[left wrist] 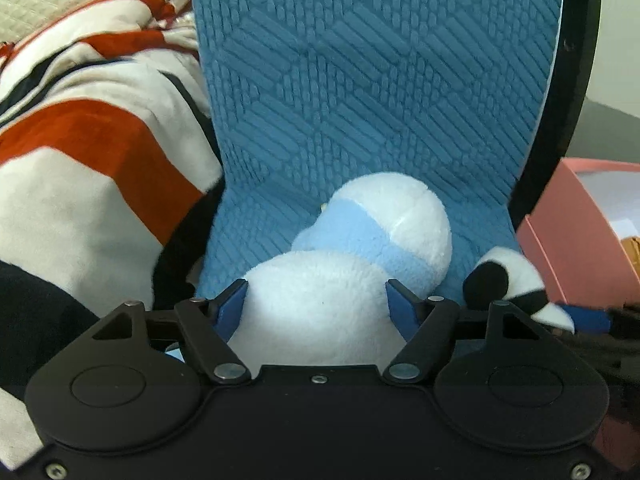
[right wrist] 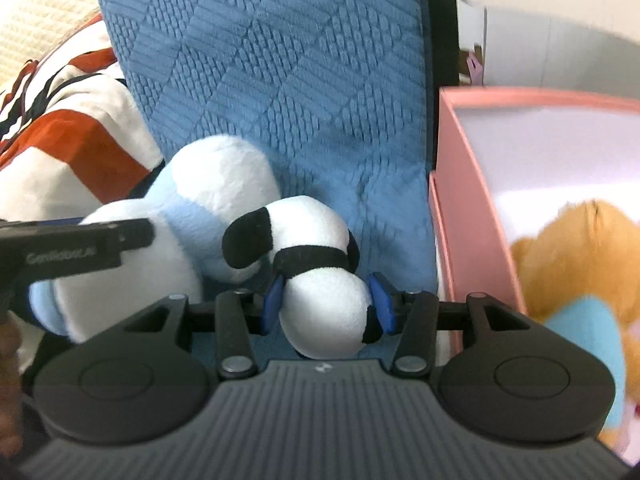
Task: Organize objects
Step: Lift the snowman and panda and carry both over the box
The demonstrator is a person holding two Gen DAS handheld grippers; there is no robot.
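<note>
My left gripper (left wrist: 316, 304) clamps the white-and-blue plush (left wrist: 340, 264) on the blue textured cushion (left wrist: 360, 80); my right gripper (right wrist: 326, 300) pinches the black-and-white plush (right wrist: 320, 280) just beside it. Pink box (right wrist: 472, 200) w/ an orange plush (right wrist: 568, 248) inside sits at right, striped blanket (left wrist: 100, 160) at left.

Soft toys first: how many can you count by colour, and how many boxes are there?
White and light blue plush toy, between the fingers of the left claw: 1
White and black plush toy, gripped by the right claw: 1
Orange-brown plush toy, inside the box: 1
Pink box: 1
Total: 3 soft toys and 1 box, 4 things.
</note>
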